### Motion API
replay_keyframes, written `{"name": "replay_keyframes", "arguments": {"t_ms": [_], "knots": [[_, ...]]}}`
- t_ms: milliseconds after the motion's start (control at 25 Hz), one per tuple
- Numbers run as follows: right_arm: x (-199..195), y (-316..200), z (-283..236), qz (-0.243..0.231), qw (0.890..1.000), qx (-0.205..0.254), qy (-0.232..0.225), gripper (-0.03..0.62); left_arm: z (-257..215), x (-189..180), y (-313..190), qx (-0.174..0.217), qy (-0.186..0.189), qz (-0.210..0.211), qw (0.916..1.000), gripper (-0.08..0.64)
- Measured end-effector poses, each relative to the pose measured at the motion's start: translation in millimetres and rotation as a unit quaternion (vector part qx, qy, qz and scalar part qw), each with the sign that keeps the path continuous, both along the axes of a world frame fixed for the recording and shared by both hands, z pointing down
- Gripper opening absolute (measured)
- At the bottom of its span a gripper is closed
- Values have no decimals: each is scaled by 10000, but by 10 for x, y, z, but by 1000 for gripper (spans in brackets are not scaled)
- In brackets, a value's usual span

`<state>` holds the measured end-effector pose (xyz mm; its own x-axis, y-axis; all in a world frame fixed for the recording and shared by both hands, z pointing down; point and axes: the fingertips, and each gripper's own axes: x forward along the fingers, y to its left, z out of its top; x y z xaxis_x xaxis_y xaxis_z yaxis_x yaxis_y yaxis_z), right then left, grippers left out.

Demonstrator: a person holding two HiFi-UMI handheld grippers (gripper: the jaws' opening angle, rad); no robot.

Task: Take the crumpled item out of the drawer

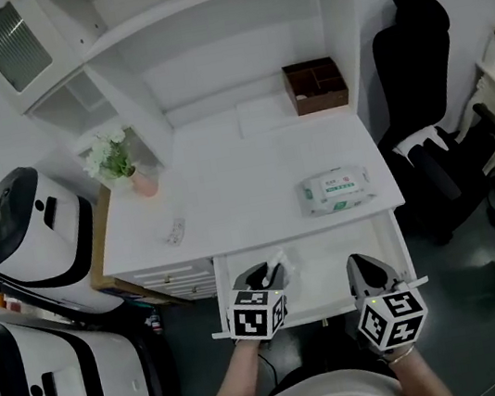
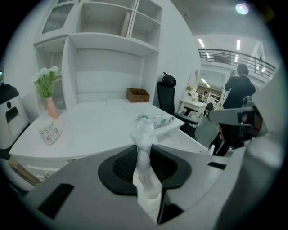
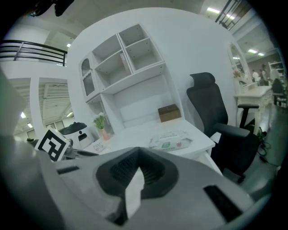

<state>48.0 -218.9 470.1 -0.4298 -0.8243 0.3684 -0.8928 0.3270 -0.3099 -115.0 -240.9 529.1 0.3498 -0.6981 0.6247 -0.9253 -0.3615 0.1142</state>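
The crumpled item is a twisted wad of thin white material. My left gripper is shut on it above the left part of the open white drawer. In the left gripper view the wad stands upright between the black pads, with its top poking above them. My right gripper hovers over the drawer's right part, an arm's width from the left one. Its jaws meet at the tips with nothing between them.
On the white desk lie a pack of wet wipes, a small white labelled item, a pink vase of flowers and a brown box. A black office chair stands at the right. Two white machines stand at the left.
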Motion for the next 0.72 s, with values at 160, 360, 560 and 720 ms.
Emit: {"name": "replay_keyframes", "arguments": {"t_ms": [160,360,560,720], "knots": [[-100,31,-36,-101,9999,45,6,2,-172,-125,68,190,83,-178,9996,78],[-221,95,-53,-236,9997,95,25,2,-338,-304,193,440,178,-440,9979,78],[-292,136,-95,-316,9994,155,44,2,-484,-469,291,684,333,-722,9945,78],[-331,179,-127,-340,9992,194,57,2,-562,-593,373,802,400,-915,9918,78]]}}
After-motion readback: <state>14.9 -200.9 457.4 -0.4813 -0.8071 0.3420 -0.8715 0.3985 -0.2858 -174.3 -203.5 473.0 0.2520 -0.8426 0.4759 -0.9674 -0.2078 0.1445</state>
